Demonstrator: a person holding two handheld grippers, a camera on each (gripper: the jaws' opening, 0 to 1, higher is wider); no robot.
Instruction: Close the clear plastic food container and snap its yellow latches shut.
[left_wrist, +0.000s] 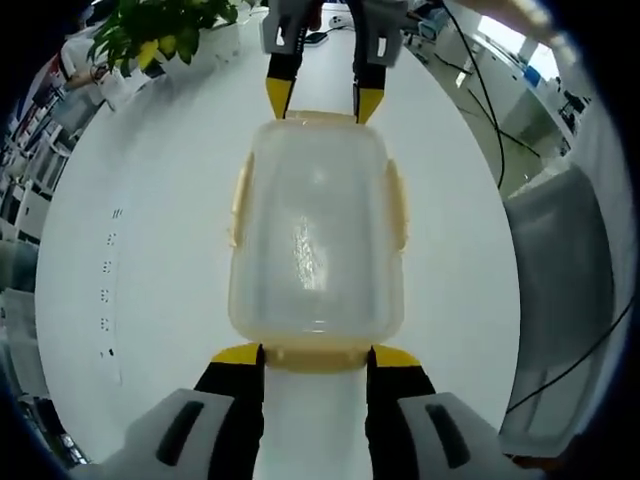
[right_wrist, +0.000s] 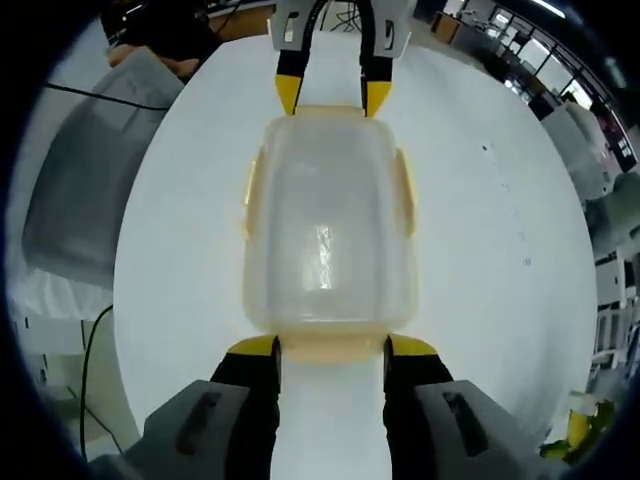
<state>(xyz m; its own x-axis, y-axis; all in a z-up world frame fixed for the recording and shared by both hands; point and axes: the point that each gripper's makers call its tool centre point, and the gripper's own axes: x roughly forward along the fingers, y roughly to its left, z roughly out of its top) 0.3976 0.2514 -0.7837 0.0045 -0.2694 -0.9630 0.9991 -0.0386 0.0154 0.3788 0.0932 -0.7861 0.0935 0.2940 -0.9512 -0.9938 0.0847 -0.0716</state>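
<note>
With the lidded container (left_wrist: 317, 245) lying lengthwise between us on the bench (left_wrist: 150, 230), our left tool (left_wrist: 316, 357) and right tool (right_wrist: 331, 350) sit spread wide, gripping nothing, at opposite end latches (left_wrist: 316, 357).

A round white bench (left_wrist: 150, 230) fills the middle. Beyond its far edge in the left gripper view stands a leafy green potted plant (left_wrist: 160, 30). Black cables (left_wrist: 490, 120) trail off its side, beside a grey translucent sheet (left_wrist: 570, 270). Bright windows (left_wrist: 520, 50) lie behind.
</note>
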